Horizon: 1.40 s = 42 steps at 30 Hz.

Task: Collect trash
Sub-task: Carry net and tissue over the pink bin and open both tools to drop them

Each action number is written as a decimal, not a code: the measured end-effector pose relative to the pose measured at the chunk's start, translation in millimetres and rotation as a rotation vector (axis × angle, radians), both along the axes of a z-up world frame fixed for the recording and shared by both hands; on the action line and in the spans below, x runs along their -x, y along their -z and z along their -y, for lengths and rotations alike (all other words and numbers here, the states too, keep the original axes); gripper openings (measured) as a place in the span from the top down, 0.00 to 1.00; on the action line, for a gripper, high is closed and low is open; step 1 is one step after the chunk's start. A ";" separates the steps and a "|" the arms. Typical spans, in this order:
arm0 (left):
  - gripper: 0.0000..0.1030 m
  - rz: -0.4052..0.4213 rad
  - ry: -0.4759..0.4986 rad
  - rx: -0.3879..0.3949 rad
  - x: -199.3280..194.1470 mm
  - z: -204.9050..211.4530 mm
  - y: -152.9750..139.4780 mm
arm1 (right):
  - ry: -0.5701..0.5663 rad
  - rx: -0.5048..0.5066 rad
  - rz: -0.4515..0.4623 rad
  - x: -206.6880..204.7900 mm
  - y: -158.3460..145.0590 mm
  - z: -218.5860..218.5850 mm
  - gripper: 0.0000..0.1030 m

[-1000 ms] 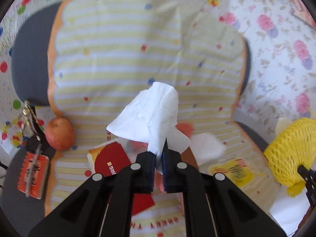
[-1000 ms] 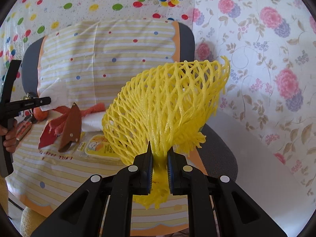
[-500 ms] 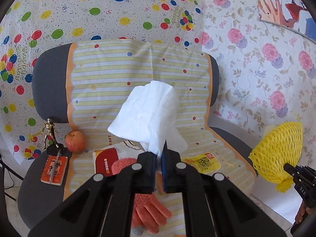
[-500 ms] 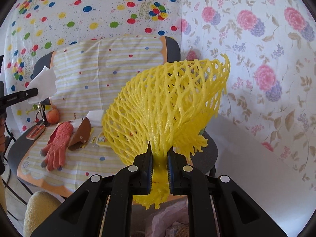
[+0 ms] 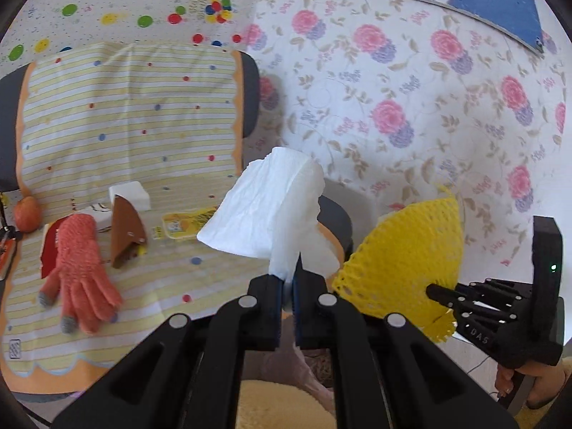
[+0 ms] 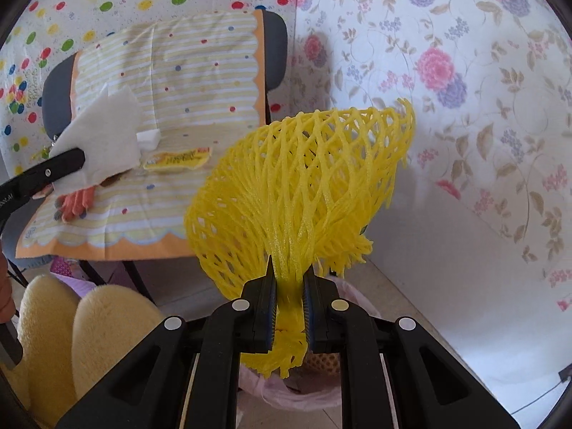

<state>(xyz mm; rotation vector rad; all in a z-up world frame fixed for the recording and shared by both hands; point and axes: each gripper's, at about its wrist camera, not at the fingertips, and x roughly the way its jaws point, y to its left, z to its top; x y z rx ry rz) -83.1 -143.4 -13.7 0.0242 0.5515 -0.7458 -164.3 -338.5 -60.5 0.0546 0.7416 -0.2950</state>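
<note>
Filling the left side is the chair [image 5: 252, 82], draped in a yellow striped cloth [image 5: 125, 121], backed by floral wallpaper [image 5: 411, 107]. Off its right edge, the yellow foam net [image 6: 304, 186] fans out wide in the air, its gathered end clenched between the right gripper [image 6: 289, 307] jaws, above a pink-lined bin [image 6: 343, 386] on the floor. Just left of the net, the crumpled white tissue [image 5: 266, 211] hangs beside the seat's edge, its lower corner pinched tight in the left gripper [image 5: 289, 296]. Back on the cloth: a salmon glove [image 5: 80, 268] lying flat, a brown triangular pouch [image 5: 125, 232] beside it, a yellow wrapper [image 5: 189, 221], a white block [image 5: 130, 196], and a small apple [image 5: 26, 213] at far left.
</note>
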 end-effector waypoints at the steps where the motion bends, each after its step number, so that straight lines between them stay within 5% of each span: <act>1: 0.98 -0.005 0.022 0.002 4.9 5.9 3.7 | 0.013 -0.009 -0.023 3.6 8.7 2.8 0.87; 11: 0.98 -0.051 0.087 -0.047 13.3 20.9 27.6 | 0.107 -0.176 -0.199 -1.9 84.4 38.0 0.83; 15: 0.98 -0.067 0.074 -0.048 5.5 18.4 27.6 | 0.118 -0.172 -0.203 -6.2 89.5 42.6 0.64; 21: 0.98 -0.080 0.079 -0.061 2.1 24.4 35.4 | 0.138 -0.144 -0.144 -5.6 78.5 48.0 0.62; 32: 0.98 -0.130 0.218 -0.128 24.8 73.1 65.3 | 0.171 -0.043 0.081 17.9 7.1 56.9 0.60; 42: 0.98 -0.213 0.320 -0.224 21.3 128.2 101.8 | 0.182 -0.040 0.111 31.0 -1.8 70.5 0.59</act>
